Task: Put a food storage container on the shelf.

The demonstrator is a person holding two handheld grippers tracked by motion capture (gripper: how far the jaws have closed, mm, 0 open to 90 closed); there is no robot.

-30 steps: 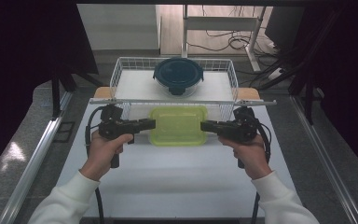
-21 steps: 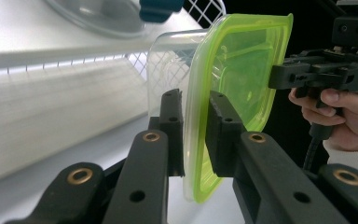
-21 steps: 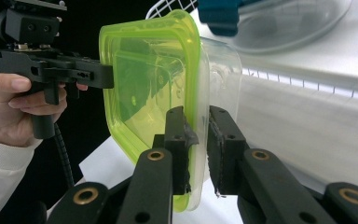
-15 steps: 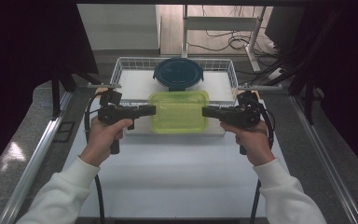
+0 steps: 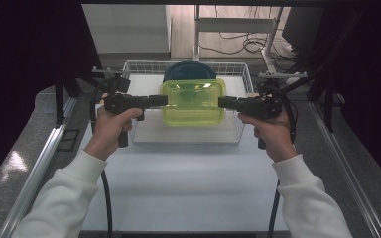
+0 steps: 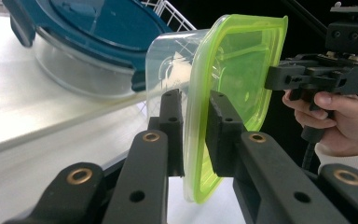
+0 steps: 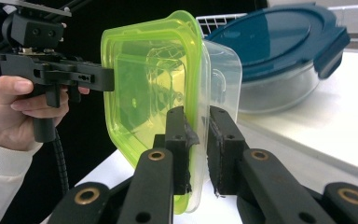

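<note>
A clear plastic container with a yellow-green lid (image 5: pixel 193 101) hangs level in the air over the wire basket (image 5: pixel 186 140). Both grippers hold it. My left gripper (image 5: pixel 163 100) is shut on the left edge of its rim, and in the left gripper view the black pads (image 6: pixel 172 116) pinch the green lid edge (image 6: pixel 242 74). My right gripper (image 5: pixel 222 102) is shut on the opposite edge; in the right gripper view the rim (image 7: pixel 144 84) sits squeezed between its pads (image 7: pixel 179 135). A round glass container with a dark blue clip lid (image 5: pixel 188 71) rests in the basket behind.
The white wire basket stands at the far end of the white table (image 5: pixel 188 188). The blue-lidded container (image 6: pixel 88 28) (image 7: pixel 279 42) takes up the basket's back half. Metal frame rails (image 5: pixel 39 163) run along both table sides. Dark curtains hang left and right.
Both hands have lifted the green-lidded container together, up and away from the person, from the table just before the basket to a spot over the basket. The grips have not changed.
</note>
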